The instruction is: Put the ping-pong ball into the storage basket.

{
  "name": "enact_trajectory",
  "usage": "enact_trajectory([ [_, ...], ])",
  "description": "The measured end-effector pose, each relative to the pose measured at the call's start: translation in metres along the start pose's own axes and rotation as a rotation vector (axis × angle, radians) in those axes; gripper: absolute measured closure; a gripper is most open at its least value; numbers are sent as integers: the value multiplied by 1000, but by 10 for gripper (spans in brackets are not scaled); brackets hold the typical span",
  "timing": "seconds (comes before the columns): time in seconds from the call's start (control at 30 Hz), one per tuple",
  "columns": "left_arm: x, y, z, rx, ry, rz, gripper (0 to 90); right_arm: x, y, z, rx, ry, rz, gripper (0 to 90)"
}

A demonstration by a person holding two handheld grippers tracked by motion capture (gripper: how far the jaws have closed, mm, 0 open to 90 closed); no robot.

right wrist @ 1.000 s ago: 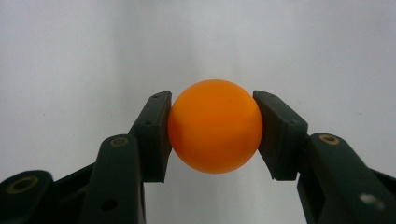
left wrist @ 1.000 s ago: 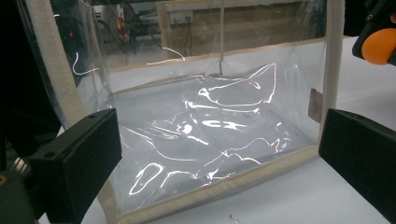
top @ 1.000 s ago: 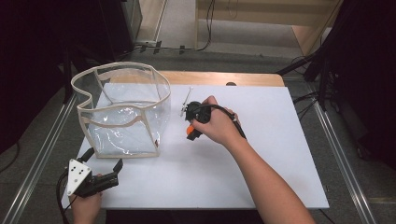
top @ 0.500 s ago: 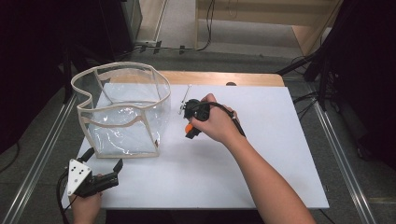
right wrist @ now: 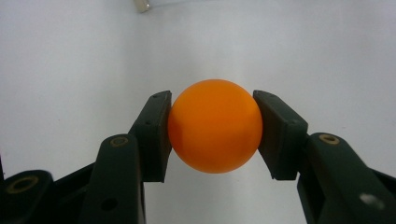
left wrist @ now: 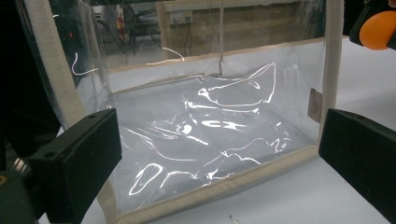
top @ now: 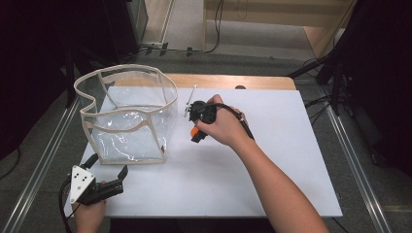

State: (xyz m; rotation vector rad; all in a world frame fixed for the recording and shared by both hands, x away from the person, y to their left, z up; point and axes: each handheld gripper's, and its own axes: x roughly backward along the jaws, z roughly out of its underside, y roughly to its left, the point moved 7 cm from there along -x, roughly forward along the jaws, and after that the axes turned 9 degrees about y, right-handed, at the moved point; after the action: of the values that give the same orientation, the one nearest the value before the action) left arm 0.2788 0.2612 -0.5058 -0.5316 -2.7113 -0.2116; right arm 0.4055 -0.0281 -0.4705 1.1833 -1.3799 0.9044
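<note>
Overhead first: I see my right gripper low over the white table, just beside the clear bag, with an orange ball showing at its tip. I judge the ball is kept there because the bag's open top is the likely place for it. My left gripper waits near the front edge of the table, in front of the bag and apart from it, jaws spread with nothing between them, probably ready to steady the soft wall.

From the left gripper view, the two black jaws stand wide on either side of the bag's near face: clear, crinkled plastic with cream fabric edging, standing upright and empty as far as I can see.

From the right gripper view, the jaws are clamped on the ball at its widest part, one pad on each side. The ball is smooth, matt, evenly orange and unmarked, with bare white table behind it.
</note>
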Motion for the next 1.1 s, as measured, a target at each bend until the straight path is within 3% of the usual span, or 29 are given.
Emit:
enact_trajectory([
  [1.1, 0, 1, 0, 0, -1, 3, 0, 24, -1, -17, 3, -10, -8, 481],
])
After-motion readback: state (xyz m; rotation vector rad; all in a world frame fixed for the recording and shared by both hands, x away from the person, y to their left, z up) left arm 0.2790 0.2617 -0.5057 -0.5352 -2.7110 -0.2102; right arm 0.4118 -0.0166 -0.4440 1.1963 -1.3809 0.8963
